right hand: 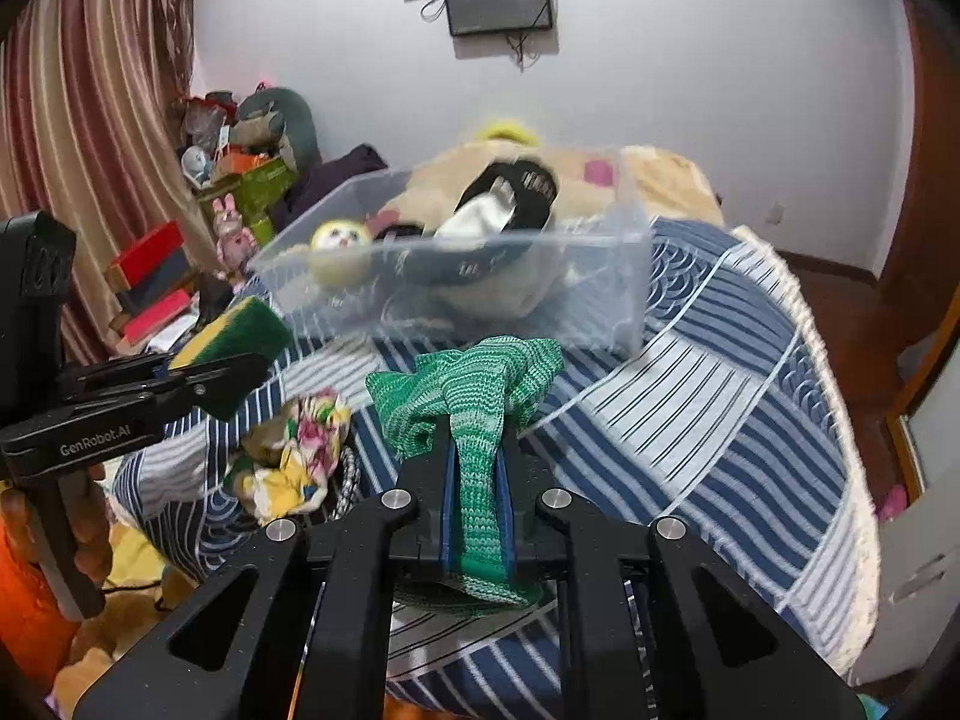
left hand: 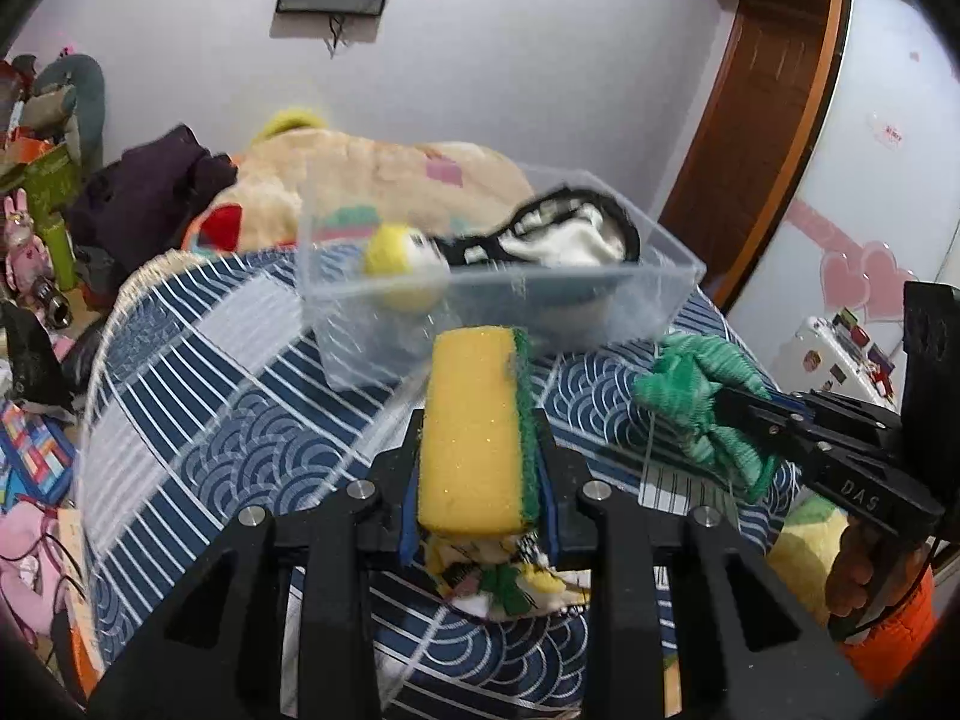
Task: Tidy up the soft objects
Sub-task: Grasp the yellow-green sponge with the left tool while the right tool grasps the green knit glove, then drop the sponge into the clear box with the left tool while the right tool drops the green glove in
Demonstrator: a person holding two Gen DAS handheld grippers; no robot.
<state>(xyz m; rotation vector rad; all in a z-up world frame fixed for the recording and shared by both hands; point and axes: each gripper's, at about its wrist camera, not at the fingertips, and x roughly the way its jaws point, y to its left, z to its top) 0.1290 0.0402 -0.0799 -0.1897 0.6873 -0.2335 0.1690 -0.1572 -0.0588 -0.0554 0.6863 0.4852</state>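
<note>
My left gripper point(left hand: 480, 450) pinches the yellow sponge point(left hand: 471, 426), and my right gripper point(right hand: 477, 480) pinches the green knit cloth point(right hand: 474, 396). Under them a flowery cloth point(right hand: 294, 456) lies near the bed's point(right hand: 720, 420) front edge. Farther back on the bed is the clear box point(right hand: 600, 276) with a yellow ball point(right hand: 339, 252) and socks point(right hand: 504, 198).

Two close wrist views down each claw, sharing clear bin point(left hand: 498, 276).

Soft, even indoor light, strong fisheye bending with dark corners, and motion blur on the clear bin point(left hand: 660, 300)
</note>
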